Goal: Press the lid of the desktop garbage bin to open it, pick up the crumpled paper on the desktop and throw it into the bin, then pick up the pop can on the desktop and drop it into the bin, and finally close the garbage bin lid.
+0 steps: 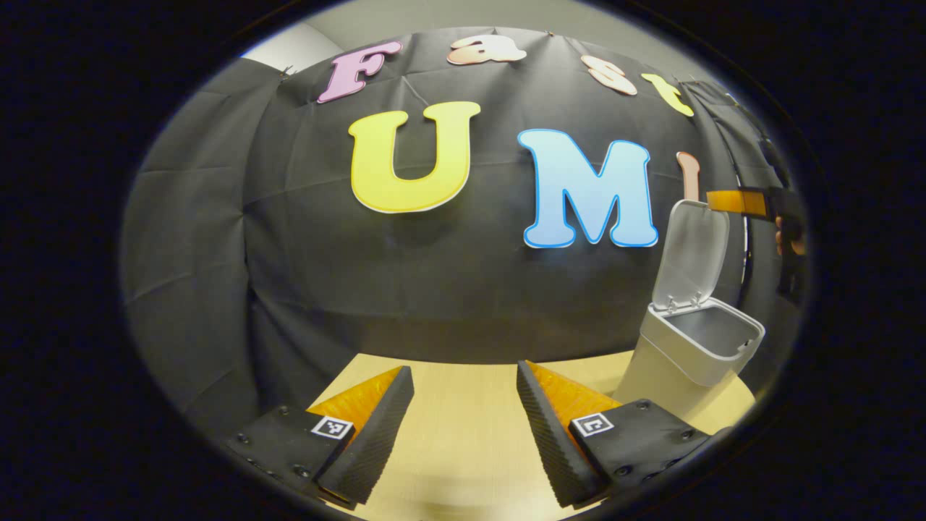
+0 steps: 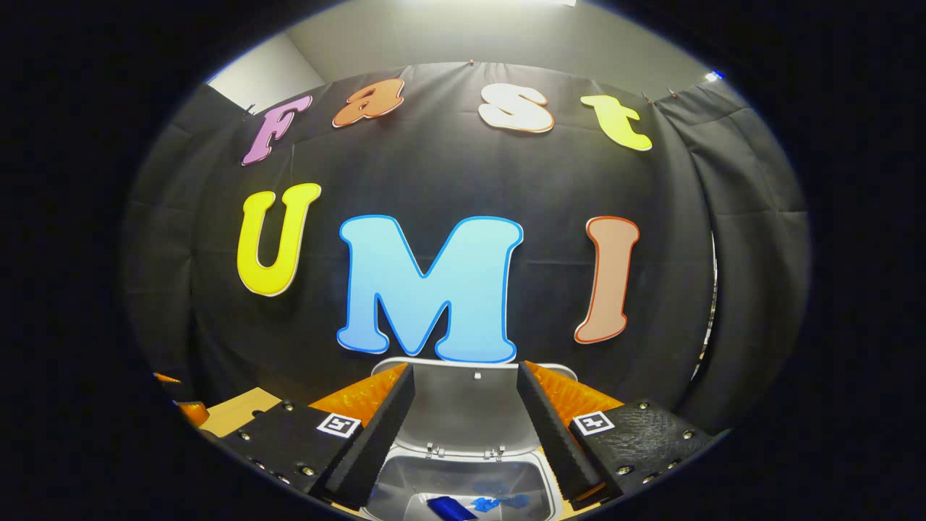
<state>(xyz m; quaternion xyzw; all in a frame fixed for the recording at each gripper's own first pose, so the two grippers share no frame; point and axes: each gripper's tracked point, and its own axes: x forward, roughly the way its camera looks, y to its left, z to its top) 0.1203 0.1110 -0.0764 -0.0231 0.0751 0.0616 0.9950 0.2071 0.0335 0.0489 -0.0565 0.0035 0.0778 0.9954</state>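
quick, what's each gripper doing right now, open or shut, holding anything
Left gripper: open, empty, above the table.
Right gripper: open, empty, over the open garbage bin, lid up.

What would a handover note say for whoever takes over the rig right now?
Left hand-held gripper: open, empty, low over the table.
Right hand-held gripper: open, empty, above the bin.
Bin stands on the table's right side, lid raised upright.
Something blue lies inside the bin; I cannot tell whether it is the can, and cannot make out the paper.
Done: lid opened.
Left: confirm both items are in, then close the lid.
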